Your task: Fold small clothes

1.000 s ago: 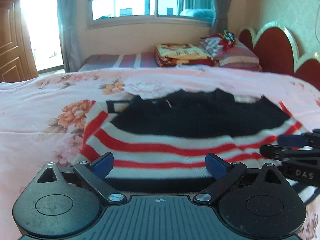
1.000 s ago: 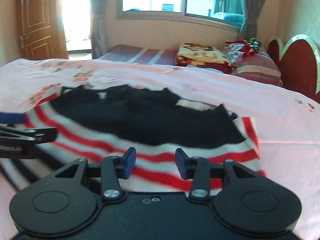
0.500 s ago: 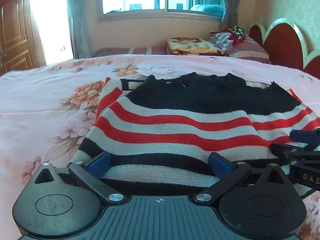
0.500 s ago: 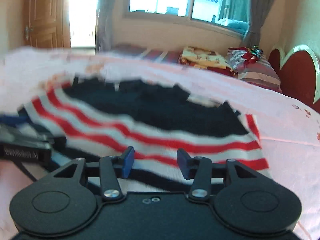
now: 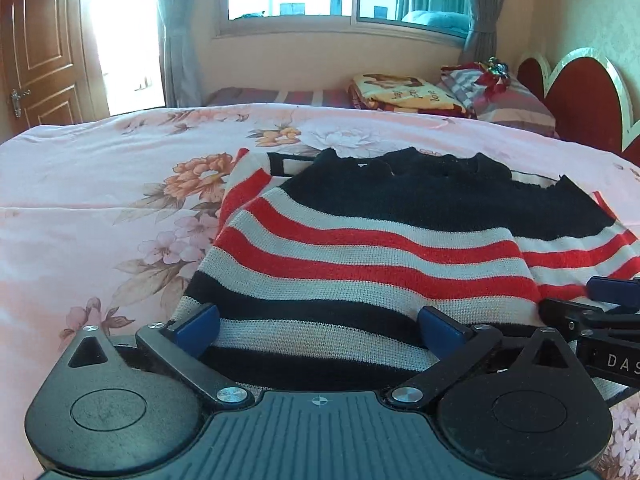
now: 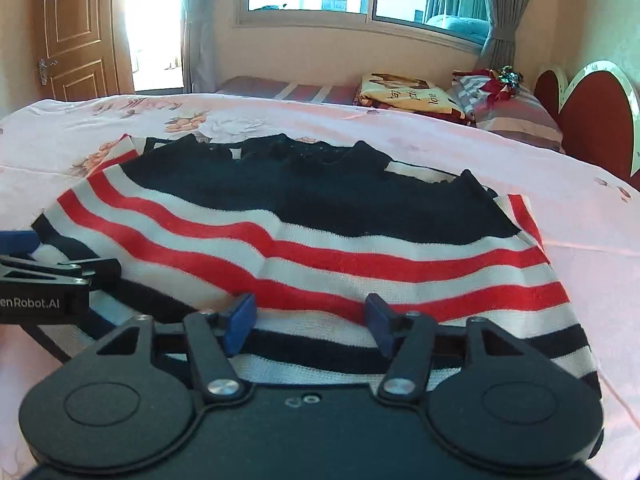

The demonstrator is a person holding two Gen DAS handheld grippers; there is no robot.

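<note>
A small knitted sweater [image 5: 372,248], black at the top with red, white and black stripes, lies on the pink floral bedspread [image 5: 88,216]; it also shows in the right wrist view [image 6: 320,240]. Its sleeves are folded under at both sides. My left gripper [image 5: 318,326] is open, its blue fingertips spread wide over the hem at the left half. My right gripper [image 6: 306,320] is open over the hem at the right half. Each gripper shows at the edge of the other's view: the right gripper [image 5: 600,320], the left gripper [image 6: 48,276].
The bedspread [image 6: 580,220] stretches far on all sides of the sweater. Folded blankets [image 5: 404,92] and a striped pillow [image 5: 504,100] lie beyond it by the red headboard [image 5: 580,100]. A wooden door [image 5: 36,48] stands at the left.
Both grippers have drawn back toward the near hem, so more of the sweater's lower stripes shows. The right gripper's jaws have opened wider. The sweater lies flatter.
</note>
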